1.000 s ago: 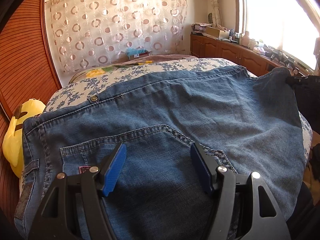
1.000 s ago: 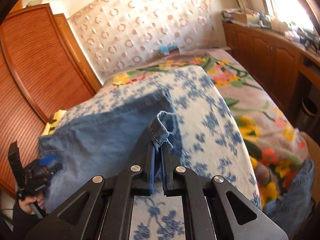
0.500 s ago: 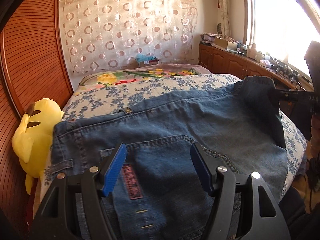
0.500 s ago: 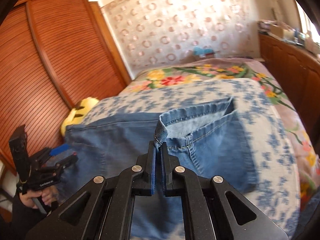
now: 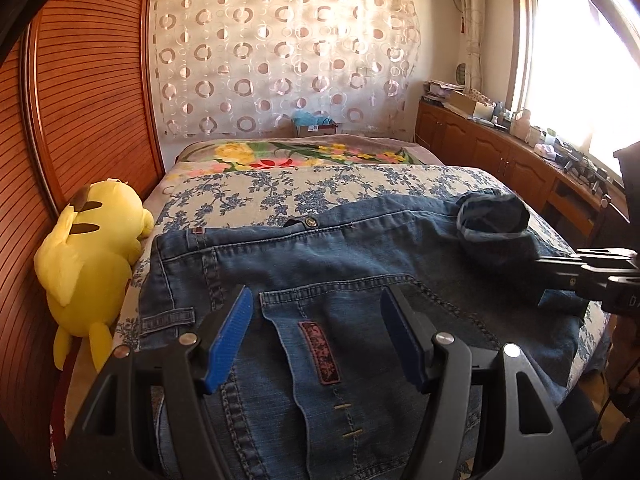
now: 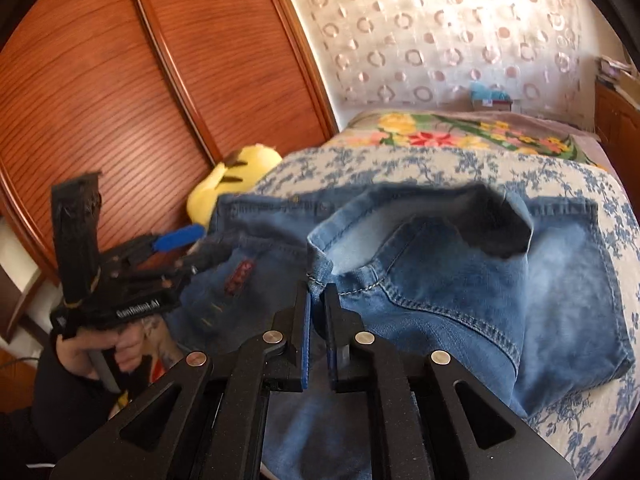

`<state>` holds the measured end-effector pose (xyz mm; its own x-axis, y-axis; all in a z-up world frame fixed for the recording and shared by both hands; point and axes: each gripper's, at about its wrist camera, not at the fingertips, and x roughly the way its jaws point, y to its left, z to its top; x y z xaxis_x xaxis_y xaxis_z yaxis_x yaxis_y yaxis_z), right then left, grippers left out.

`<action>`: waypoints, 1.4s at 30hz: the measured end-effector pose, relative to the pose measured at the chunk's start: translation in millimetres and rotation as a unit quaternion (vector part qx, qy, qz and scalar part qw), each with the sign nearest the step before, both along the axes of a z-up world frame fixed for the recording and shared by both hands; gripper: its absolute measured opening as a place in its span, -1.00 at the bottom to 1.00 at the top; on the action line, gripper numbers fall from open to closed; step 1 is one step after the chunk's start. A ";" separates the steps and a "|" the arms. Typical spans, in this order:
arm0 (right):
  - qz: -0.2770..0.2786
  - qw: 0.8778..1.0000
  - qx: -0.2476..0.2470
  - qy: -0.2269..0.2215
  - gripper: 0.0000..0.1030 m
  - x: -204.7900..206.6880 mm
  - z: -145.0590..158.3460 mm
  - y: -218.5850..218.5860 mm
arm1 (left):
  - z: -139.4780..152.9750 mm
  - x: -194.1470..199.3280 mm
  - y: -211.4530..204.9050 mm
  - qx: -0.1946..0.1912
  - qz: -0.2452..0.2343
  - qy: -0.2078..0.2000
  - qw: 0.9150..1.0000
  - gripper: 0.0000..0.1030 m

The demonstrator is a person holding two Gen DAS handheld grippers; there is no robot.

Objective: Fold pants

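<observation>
On the blue-flowered bedspread (image 5: 360, 188) lie the jeans (image 5: 360, 264), waistband toward the patterned curtain (image 5: 280, 60), one leg folded back across the seat so its hem opening (image 5: 492, 216) rests near the waistband on the window side. Left gripper (image 5: 316, 312) hangs over the back pocket with the dark red patch (image 5: 320, 352), blue pads (image 5: 230, 332) spread wide, nothing between them, not touching denim as far as can be seen. Right gripper (image 6: 317, 312) sits at the folded leg's hem corner; its jaws are opening, a narrow gap showing, the hem edge (image 6: 320, 272) between the tips, contact with the pads unclear. In the right wrist view a hand (image 6: 100, 354) holds the left gripper beside the waistband. Yellow plush toy (image 5: 88, 264) lies just beside the jeans, against the wooden wardrobe (image 5: 80, 100).
</observation>
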<state>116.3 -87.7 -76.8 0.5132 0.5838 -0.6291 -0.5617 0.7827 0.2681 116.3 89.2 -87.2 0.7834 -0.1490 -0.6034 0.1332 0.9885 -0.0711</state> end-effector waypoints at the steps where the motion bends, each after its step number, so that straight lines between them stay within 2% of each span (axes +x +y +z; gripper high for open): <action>1: -0.003 1.000 -0.003 0.004 -0.74 0.9 -1.5 -2.0 | -0.3 0.2 -2.5 -0.001 -0.003 0.000 1.000 0.28; 2: -0.007 1.000 -0.005 0.009 -0.52 1.4 -2.7 -5.0 | -0.2 0.3 -5.3 -0.001 -0.006 0.001 1.000 0.29; 3: -0.009 1.000 -0.003 0.013 -0.48 1.1 -2.9 -10.0 | -0.7 0.7 -8.4 -0.002 -0.009 0.002 1.000 0.29; 10: -0.047 0.998 -0.022 -0.021 -0.41 -9.2 7.1 -49.8 | -2.1 3.8 -43.7 0.000 -0.051 0.009 0.999 0.28; 17: -0.098 0.994 -0.051 -0.017 -0.27 8.4 -7.2 -89.5 | -6.4 6.8 -77.6 -0.015 -0.097 0.018 0.995 0.28; 20: -0.108 0.992 -0.061 -0.014 -0.22 17.8 -12.1 -96.0 | -7.5 9.3 -88.9 -0.025 -0.119 0.029 0.992 0.10; 25: -0.098 0.993 -0.072 -0.011 -0.20 34.8 -16.7 -92.6 | -11.0 14.9 -102.7 -0.021 -0.138 0.046 0.989 -0.25; 28: -0.086 0.993 -0.081 -0.010 -0.20 43.7 -20.3 -86.2 | -13.3 12.9 -108.6 -0.021 -0.150 0.052 0.987 -0.37; 32: -0.087 0.992 -0.093 -0.009 -0.20 54.5 -26.3 -81.9 | -18.4 11.7 -114.6 -0.014 -0.160 0.062 0.985 -0.42; 40: -0.085 0.993 -0.086 0.001 -0.21 67.7 -33.9 -84.5 | -24.5 10.5 -119.1 -0.012 -0.162 0.072 0.984 -0.52; 42: -0.090 0.992 -0.094 -0.006 -0.32 68.4 -34.1 -84.2 | -24.1 9.7 -118.8 -0.012 -0.161 0.071 0.984 -0.60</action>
<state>184.7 -171.9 -110.8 0.6063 0.3555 -0.7113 -0.4104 0.9061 0.1031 126.1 -29.6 -111.3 0.6012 -0.3917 -0.6965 0.4270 0.8942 -0.1344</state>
